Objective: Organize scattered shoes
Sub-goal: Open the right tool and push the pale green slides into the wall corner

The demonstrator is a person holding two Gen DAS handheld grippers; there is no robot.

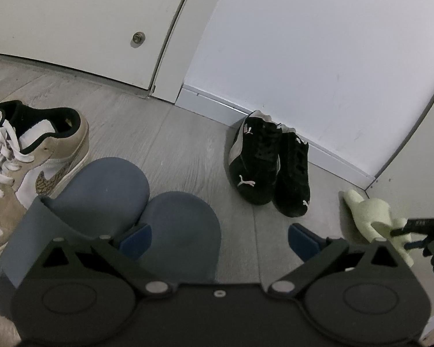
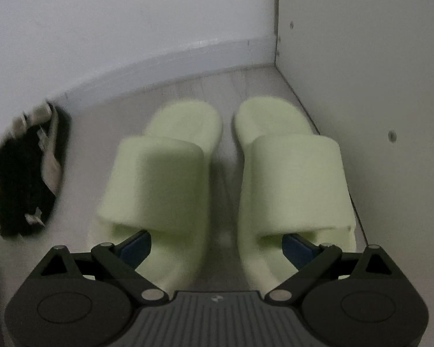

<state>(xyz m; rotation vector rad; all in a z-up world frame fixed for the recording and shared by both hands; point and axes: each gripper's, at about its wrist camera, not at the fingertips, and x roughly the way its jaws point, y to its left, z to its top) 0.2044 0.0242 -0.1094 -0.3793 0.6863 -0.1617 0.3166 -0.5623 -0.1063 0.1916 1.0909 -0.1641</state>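
In the right wrist view a pair of pale green slides, the left one and the right one, lie side by side on the floor in a corner. My right gripper is open wide just above their heel ends, one blue pad over each footbed. In the left wrist view two blue slides lie close together under my open left gripper, whose left pad is over them. A pair of black sneakers stands by the wall. Tan sneakers lie at the left. One green slide shows at the right.
A white wall with a baseboard runs behind the shoes, and a white door stands to the left. A white side panel closes the corner right of the green slides. Grey floor lies between the blue slides and the black sneakers.
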